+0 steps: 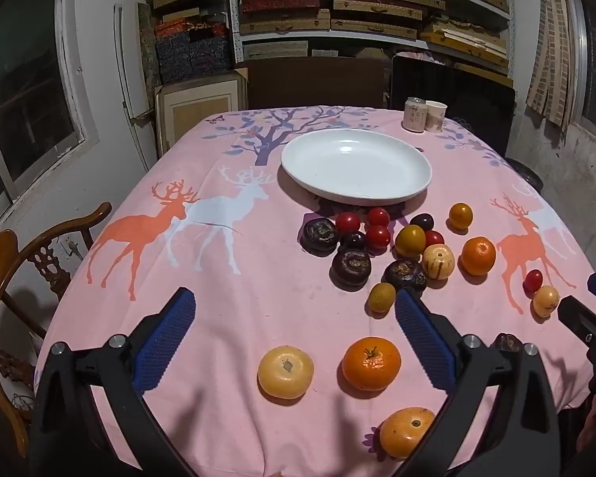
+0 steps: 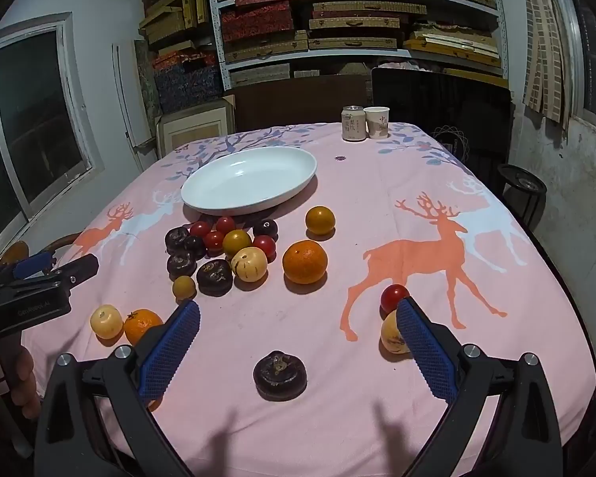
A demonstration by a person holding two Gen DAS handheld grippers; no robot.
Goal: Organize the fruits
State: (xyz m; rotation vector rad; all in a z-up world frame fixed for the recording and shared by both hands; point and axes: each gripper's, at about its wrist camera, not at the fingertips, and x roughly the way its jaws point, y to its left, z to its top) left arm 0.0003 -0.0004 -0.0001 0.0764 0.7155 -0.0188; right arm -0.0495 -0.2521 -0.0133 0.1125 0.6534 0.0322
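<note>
Grippers: both my left gripper (image 1: 294, 314) and right gripper (image 2: 298, 318) stand spread wide with nothing between the blue pads, pointing down at the table.
Fruit: loose on the near half of the cloth, none on the white oval ceramic plate (image 1: 417, 183) beyond it.
Nearest to left: pale yellow round fruit (image 1: 285, 371) and bright orange mandarin (image 1: 371, 363).
Nearest to right: dark brown flattened water chestnut (image 2: 279, 375).
Handling: I judge all light and round, apt to roll; small red cherry tomatoes (image 1: 347, 222) look soft-skinned, so I'd squeeze gently across the widest part.
Surface: pink deer-print tablecloth (image 1: 226, 318), soft and slightly creased.
Room: pale drink can (image 2: 353, 123) and paper cup (image 2: 377, 121) at the far edge; shelves of flat boxes (image 2: 353, 20) behind.
</note>
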